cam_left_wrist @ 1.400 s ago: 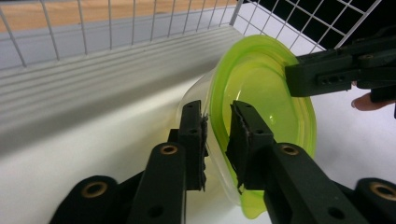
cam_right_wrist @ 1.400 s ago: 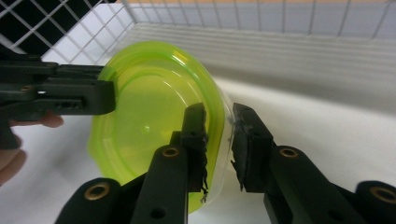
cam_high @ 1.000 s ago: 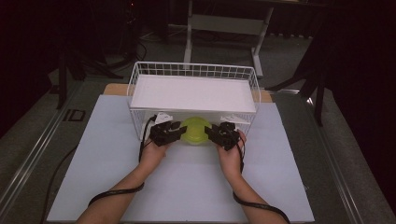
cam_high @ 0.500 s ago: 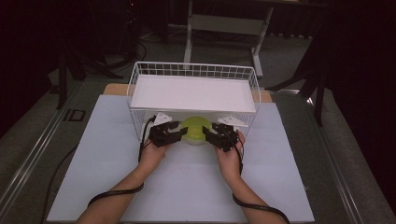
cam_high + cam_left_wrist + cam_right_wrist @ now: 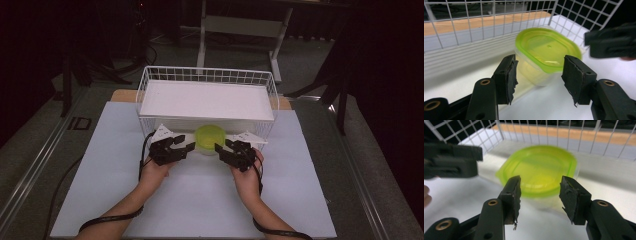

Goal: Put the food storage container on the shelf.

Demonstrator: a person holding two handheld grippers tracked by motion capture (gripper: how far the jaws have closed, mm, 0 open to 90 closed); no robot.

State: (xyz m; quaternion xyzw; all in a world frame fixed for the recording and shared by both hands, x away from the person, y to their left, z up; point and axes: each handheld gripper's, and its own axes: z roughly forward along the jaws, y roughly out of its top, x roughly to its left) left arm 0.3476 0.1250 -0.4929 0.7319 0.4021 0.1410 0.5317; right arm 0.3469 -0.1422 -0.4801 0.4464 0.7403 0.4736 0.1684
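While the green-lidded container (image 5: 209, 139) sits on the white mat just in front of the wire basket (image 5: 150, 80), it lies between both claws, about equally near each. The left gripper (image 5: 186, 147) and right gripper (image 5: 220, 148) have just been opening; their jaws stand spread, gripping nothing. The tub is translucent plastic, rounded, its lid smooth and glossy.

A small clear plastic container (image 5: 210, 140) with a lime-green snap-on lid sits upright on the white table (image 5: 200, 200), lid closed and level. It stands just in front of the white wire basket (image 5: 207, 77), touching or nearly touching the middle of its near wall.
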